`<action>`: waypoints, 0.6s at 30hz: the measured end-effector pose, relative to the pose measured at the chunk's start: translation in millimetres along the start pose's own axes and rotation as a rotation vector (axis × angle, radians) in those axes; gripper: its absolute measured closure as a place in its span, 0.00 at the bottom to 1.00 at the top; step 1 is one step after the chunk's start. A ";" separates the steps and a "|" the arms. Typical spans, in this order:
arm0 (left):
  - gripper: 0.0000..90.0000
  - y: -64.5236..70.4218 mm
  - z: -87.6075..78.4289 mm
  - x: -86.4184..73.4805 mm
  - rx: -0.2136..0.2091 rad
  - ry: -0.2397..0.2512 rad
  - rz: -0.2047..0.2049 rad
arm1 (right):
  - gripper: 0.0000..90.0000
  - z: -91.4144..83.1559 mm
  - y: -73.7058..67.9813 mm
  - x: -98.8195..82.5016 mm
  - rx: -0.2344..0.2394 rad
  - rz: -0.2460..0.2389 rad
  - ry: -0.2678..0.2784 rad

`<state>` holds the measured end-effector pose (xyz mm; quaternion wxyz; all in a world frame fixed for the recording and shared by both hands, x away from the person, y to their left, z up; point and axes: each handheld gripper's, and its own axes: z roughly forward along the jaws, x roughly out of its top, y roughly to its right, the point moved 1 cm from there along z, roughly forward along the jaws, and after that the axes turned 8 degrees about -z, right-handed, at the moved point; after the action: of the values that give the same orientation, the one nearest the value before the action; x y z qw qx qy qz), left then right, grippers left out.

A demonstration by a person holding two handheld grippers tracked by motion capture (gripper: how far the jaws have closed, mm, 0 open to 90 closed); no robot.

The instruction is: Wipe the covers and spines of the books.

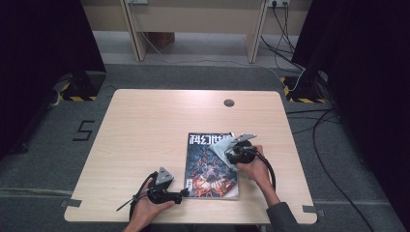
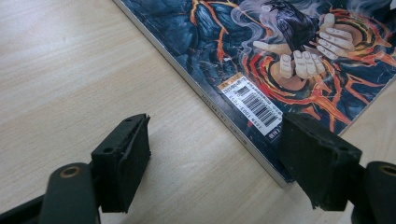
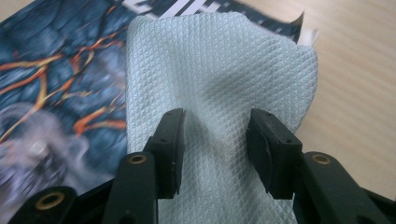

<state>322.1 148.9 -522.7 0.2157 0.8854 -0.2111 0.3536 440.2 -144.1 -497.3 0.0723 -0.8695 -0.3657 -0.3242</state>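
Note:
A magazine (image 1: pixel 210 169) with a dark blue and orange cover lies on the near right part of the wooden table (image 1: pixel 145 125). My right gripper (image 1: pixel 228 152) rests on its upper right part, shut on a pale waffle-textured cloth (image 1: pixel 220 146). In the right gripper view the cloth (image 3: pixel 215 70) bulges between the jaws of that gripper (image 3: pixel 215 140) and spreads forward over the cover (image 3: pixel 60 70). My left gripper (image 1: pixel 184 192) stands open at the magazine's near left corner. In the left gripper view its jaws (image 2: pixel 215 154) straddle the spine beside the barcode label (image 2: pixel 254 105).
A round cable hole (image 1: pixel 229 103) sits near the table's far edge. The table's left half is bare wood. Cables (image 1: pixel 319 145) run over the grey floor on the right. Black stands with yellow-striped bases (image 1: pixel 80 92) flank the table.

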 end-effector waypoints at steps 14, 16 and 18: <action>0.27 -0.2 0.1 -0.1 -0.001 0.000 -0.001 | 0.60 7.1 10.4 5.1 0.005 0.044 0.007; 0.27 -0.4 0.0 -0.1 -0.001 -0.002 0.000 | 0.60 10.3 14.3 8.1 -0.003 0.048 0.011; 0.27 -0.4 0.0 -0.1 -0.001 -0.002 0.001 | 0.61 13.1 17.5 10.7 -0.005 0.056 0.012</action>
<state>322.3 149.2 -522.9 0.2157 0.8855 -0.2118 0.3528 464.5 -145.7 -498.9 0.0812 -0.8775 -0.3401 -0.3282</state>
